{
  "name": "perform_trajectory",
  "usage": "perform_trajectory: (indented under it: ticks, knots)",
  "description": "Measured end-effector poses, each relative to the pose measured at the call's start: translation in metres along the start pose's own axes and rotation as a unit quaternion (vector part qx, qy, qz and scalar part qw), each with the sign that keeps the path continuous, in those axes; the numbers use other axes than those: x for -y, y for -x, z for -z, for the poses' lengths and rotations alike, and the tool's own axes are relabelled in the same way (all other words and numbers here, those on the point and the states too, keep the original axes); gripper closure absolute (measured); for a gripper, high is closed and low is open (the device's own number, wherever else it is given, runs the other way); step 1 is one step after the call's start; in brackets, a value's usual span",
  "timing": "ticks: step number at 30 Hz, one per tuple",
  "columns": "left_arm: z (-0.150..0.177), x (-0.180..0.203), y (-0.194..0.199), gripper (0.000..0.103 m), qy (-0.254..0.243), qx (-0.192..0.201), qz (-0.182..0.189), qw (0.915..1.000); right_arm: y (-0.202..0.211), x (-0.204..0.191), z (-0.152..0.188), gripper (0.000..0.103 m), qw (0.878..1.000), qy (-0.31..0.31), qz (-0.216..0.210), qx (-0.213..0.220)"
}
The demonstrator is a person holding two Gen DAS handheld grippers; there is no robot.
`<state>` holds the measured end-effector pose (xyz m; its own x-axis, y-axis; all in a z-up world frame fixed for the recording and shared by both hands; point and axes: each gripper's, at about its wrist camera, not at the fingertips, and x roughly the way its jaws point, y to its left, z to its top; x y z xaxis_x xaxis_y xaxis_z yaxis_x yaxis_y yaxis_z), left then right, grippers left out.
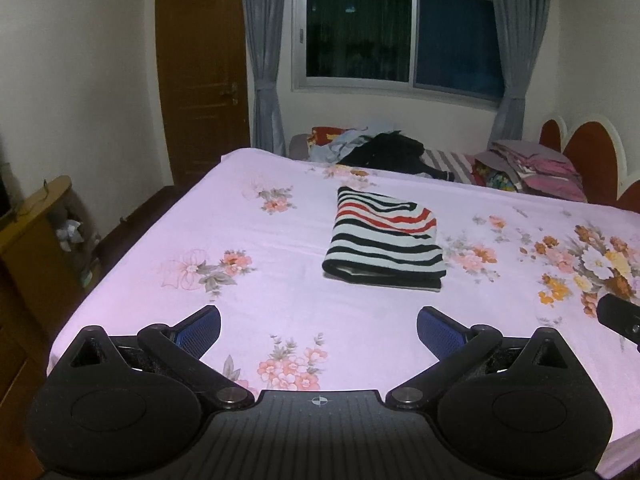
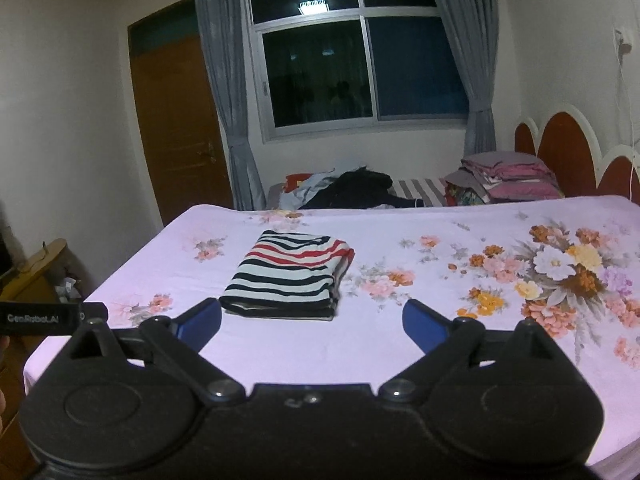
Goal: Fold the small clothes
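Nearest, the left gripper [image 1: 319, 329] and right gripper [image 2: 311, 320] both gape empty above the floral bed sheet [image 1: 256, 304], while at twelve o'clock the folded striped garment [image 1: 385, 240] lies soft, light and floppy, probably best pinched at its layered near edge.

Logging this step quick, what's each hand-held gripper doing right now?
Left hand-held gripper: open, holding nothing.
Right hand-held gripper: open, holding nothing.

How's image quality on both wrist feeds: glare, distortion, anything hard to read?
Left wrist: dim indoor light, purple cast on the bedsheet, fisheye bends the door; striped garment reads clearly. Right wrist: lamp reflection glares in the window, edges vignetted, slightly soft.
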<state>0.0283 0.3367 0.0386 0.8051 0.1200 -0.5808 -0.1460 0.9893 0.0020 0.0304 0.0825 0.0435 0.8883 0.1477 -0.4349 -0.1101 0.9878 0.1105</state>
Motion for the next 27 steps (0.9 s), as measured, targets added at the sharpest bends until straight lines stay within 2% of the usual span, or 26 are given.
perform_trajectory:
  ticks: [27]
  knots:
    - [-0.006, 0.015, 0.004, 0.000, -0.017, 0.006, 0.003, 0.9998, -0.001, 0.003, 0.001, 0.004, 1.000, -0.024, -0.009, 0.003]
